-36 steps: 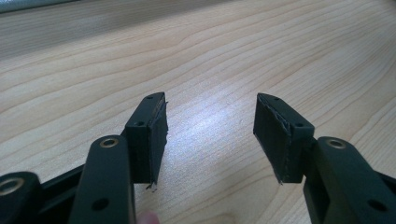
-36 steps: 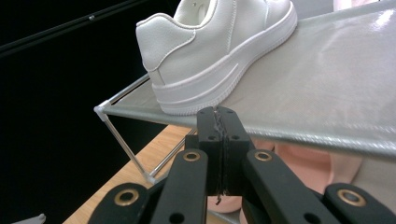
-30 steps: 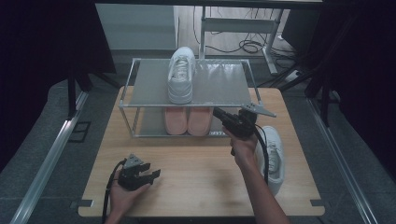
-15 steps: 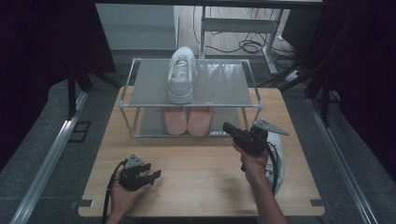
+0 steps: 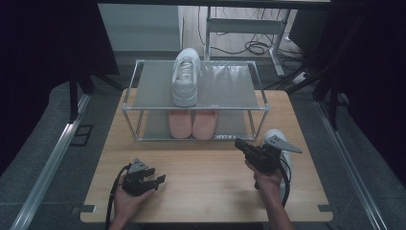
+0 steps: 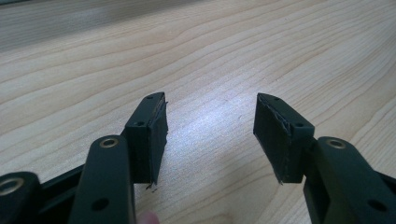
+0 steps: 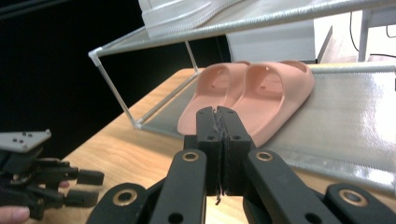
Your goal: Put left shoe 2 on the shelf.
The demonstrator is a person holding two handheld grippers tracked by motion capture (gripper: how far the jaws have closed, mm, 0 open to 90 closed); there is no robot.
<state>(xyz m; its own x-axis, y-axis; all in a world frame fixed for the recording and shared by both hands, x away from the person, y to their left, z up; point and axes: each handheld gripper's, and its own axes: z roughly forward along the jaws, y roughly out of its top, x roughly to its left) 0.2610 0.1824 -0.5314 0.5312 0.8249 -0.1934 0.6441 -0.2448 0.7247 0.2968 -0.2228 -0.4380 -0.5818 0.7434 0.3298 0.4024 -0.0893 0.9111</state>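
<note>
A white sneaker (image 5: 186, 76) lies on the top shelf of a wire shoe rack (image 5: 230, 86). A pair of pink slippers (image 5: 193, 123) sits on the lower shelf. A second white sneaker (image 5: 288, 160) rests on the table at the right, partly hidden behind my right hand. My right gripper (image 5: 238, 143) hovers in front of the rack, shut with nothing in it. In the right gripper view its closed tips (image 7: 218, 114) point at the slippers (image 7: 261, 93). My left gripper (image 5: 160, 179) rests open and empty near the front left; its jaws (image 6: 210, 126) stand apart over bare wood.
The wooden table (image 5: 206, 191) has free room between the two hands. The rack takes up the far half. Dark curtains, a metal rail at the left and cables on the floor surround the table.
My right gripper has moved back from the rack toward the front right and lower, still shut. The left gripper has stayed in place.
</note>
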